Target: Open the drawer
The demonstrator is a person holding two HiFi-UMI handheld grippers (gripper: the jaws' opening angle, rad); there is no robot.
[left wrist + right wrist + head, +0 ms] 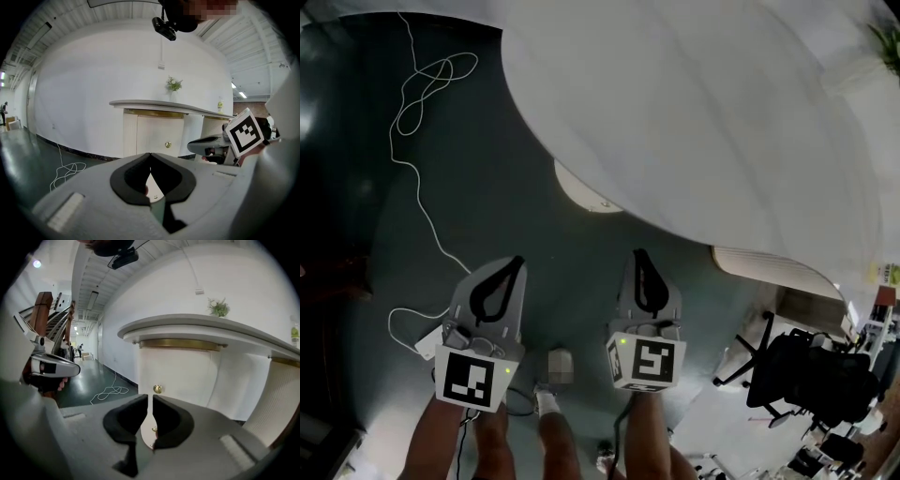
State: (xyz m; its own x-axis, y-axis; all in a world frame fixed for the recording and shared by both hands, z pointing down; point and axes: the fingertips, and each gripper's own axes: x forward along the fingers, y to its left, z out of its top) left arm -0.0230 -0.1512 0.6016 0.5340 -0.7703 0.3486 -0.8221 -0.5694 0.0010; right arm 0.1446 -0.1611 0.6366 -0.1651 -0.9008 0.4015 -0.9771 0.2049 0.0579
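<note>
Partly hidden behind the right claw [149,398], a lower knob [154,429] shows.

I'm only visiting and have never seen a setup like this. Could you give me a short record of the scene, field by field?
Place: room with a dark green floor and a white curved counter
Cabinet front: looks closed, with a brass knob
Left hand-held gripper: jaws together, empty, apart from the counter
Right hand-held gripper: jaws a sliver apart, empty
On the counter: small plant
On the floor: loose white cable
Nearby: black office chair
</note>
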